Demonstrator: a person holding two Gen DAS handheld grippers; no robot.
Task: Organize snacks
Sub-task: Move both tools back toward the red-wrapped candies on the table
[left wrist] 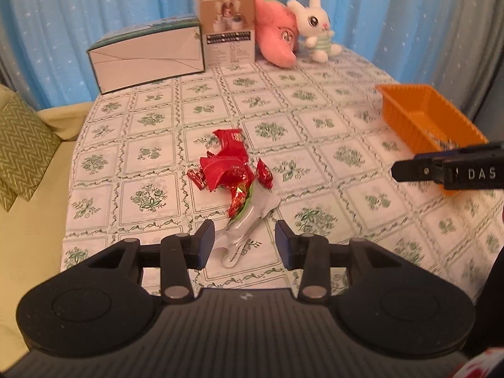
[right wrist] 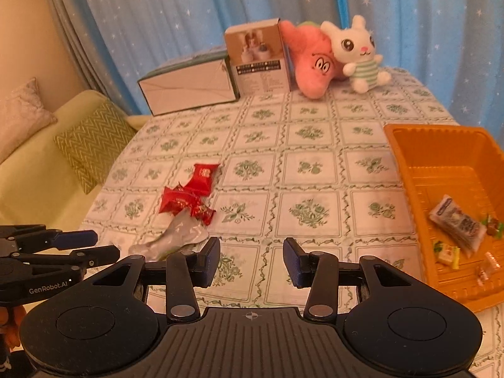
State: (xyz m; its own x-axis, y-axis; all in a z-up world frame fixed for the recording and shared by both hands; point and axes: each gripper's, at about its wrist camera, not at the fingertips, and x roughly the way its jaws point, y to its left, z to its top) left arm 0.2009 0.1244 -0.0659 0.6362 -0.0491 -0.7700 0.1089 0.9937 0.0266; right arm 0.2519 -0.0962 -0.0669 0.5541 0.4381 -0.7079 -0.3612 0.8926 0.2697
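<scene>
Plainly, the loose snacks lay in a small heap near the left-hand side of the table, on its green-flowered cloth, and they looked like light, crinkly things. Farthest left in the heap were the red wrappers, foil-like and probably slippery, likely to crumple or skid if pressed from above; a pinch on a twisted end or a flat sealed edge seemed the safer hold. Nearest the left tongs lay a silvery packet, limp and thin, its near end reaching between the two pads without either pad touching it. Those tongs stood parted and carried nothing. The packet would probably fold rather than resist, so a hold across its narrow waist seemed best.

Further right, the right tongs hung over bare cloth, likewise parted and empty. At the far right sat the orange tray, a thin ribbed plastic thing that might slide if nudged, with a few wrapped snacks already inside. Well behind stood two boxes and two plush toys.
</scene>
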